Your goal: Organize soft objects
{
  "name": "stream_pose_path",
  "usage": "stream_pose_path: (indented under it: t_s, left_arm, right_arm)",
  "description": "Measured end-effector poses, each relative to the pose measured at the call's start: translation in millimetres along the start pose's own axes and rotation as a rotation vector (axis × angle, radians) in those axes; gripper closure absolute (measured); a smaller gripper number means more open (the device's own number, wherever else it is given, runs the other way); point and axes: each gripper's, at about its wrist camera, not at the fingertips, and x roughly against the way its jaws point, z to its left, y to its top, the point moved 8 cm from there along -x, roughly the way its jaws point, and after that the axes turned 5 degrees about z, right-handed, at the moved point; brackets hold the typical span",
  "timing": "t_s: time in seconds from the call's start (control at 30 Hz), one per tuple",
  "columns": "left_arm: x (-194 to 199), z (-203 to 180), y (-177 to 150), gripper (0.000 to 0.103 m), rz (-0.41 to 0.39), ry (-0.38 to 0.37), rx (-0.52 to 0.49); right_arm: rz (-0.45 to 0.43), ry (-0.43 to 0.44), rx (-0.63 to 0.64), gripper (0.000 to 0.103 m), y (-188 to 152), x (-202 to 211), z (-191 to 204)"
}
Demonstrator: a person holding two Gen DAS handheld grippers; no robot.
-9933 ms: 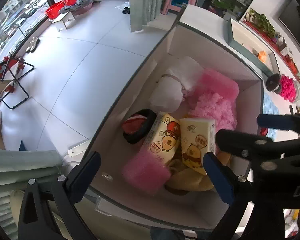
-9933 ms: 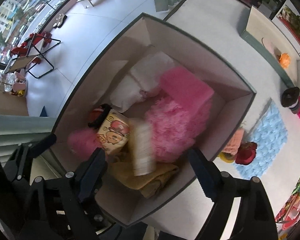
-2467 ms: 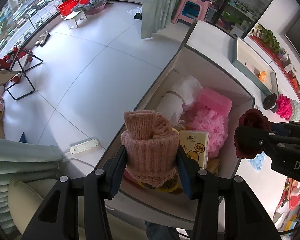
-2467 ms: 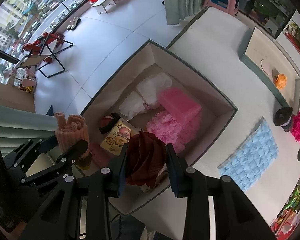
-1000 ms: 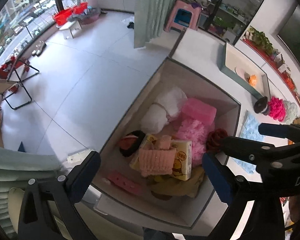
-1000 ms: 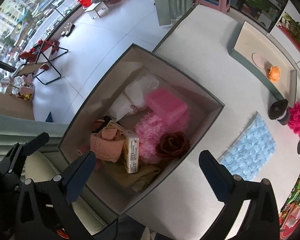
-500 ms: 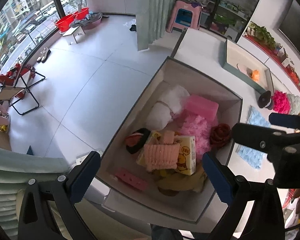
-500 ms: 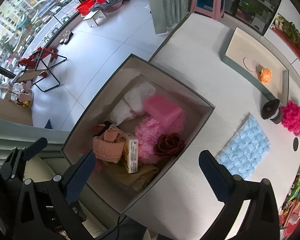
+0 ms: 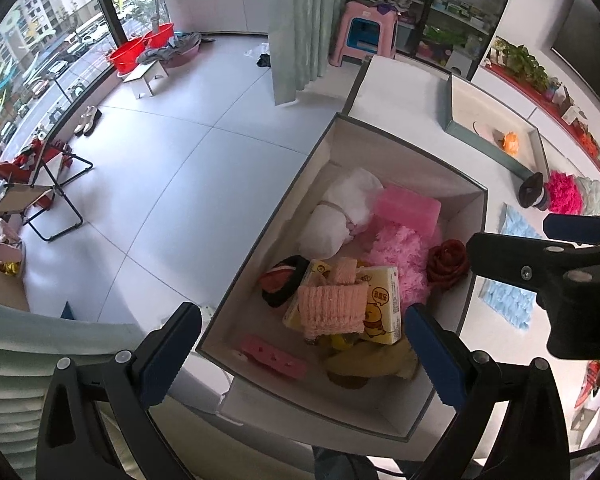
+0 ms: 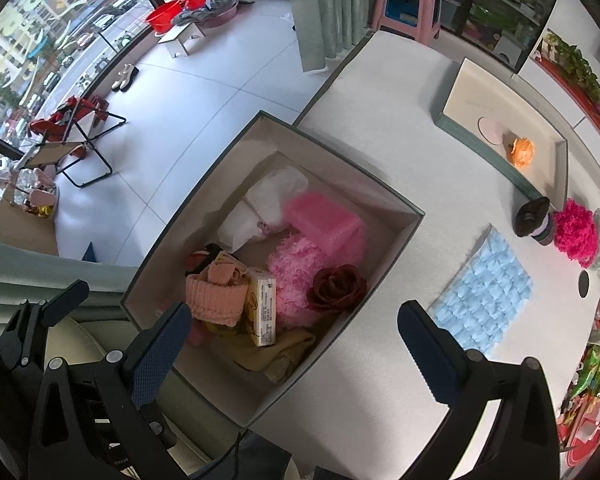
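An open grey-rimmed box [image 9: 466,302] [image 10: 388,248] sits at the table's left edge, holding soft things. A pink knitted sock [image 9: 332,306] [image 10: 216,296] lies on yellow tissue packs [image 9: 382,304] [image 10: 262,306]. A dark red fabric rose [image 9: 446,260] [image 10: 336,284] rests against the box's right wall beside a fluffy pink pompom [image 9: 398,248] [image 10: 296,268]. A pink sponge [image 9: 406,208] [image 10: 324,220] and a white bundle [image 9: 340,212] [image 10: 260,208] lie farther back. My left gripper [image 9: 304,344] hovers open above the box's near end. My right gripper [image 10: 296,340] hangs open over the box's near right corner, empty.
A light blue textured mat [image 10: 486,296] lies on the white table right of the box. Beyond it stand a dark cup [image 10: 534,220], a magenta pompom [image 10: 576,236] and a shallow tray [image 10: 476,136] with an orange flower [image 10: 522,152]. Floor lies left of the table.
Both grippers let go: the pink sock and the red rose now lie in the box. Both grippers have since risen and drawn back, so the box looks smaller.
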Motion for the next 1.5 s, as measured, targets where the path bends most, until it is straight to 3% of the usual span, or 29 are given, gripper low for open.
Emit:
stream_pose_path:
  t_s: [1.5]
  left_arm:
    - [-14,12,2,0.001,0.032,-0.039,-0.036]
  right_arm:
    - [0.021,-0.037,-0.036,0.0,-3,-7,14]
